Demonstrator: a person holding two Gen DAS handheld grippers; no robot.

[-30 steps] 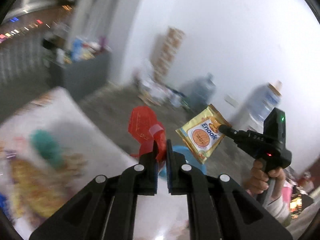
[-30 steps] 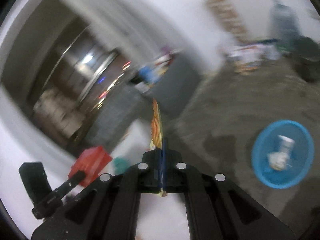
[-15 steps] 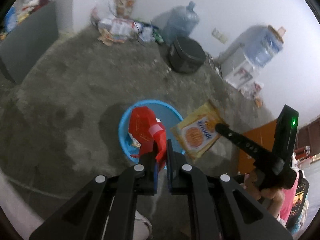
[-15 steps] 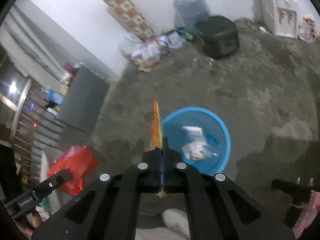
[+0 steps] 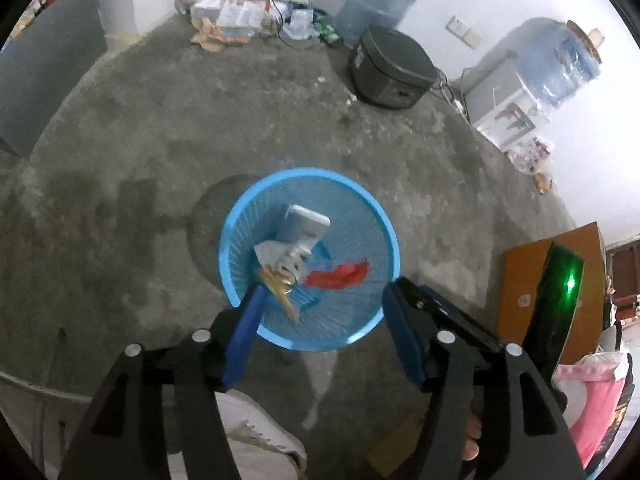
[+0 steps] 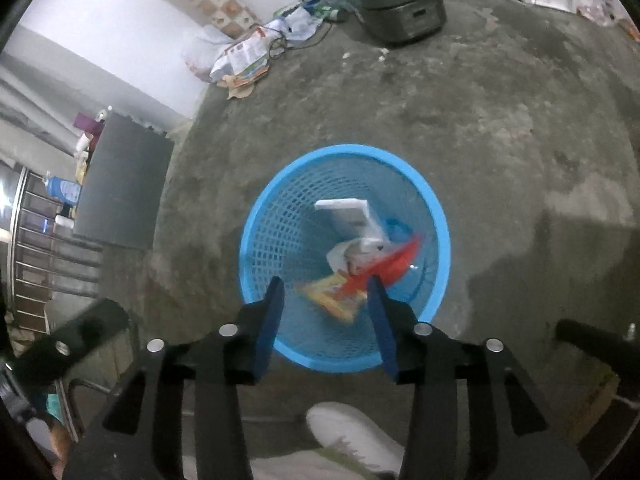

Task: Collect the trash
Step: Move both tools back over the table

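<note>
Crinkly red wrapper, yellow packet dropped into blue mesh basket; both grippers just opened, empty.

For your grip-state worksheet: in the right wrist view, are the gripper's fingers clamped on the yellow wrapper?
No: the right gripper stands open, and the yellow wrapper is inside the blue basket.

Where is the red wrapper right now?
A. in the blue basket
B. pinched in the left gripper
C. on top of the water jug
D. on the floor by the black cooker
A: the red wrapper is inside the blue basket, and the left gripper, whose jaws have just been opening, has nothing between them.
</note>
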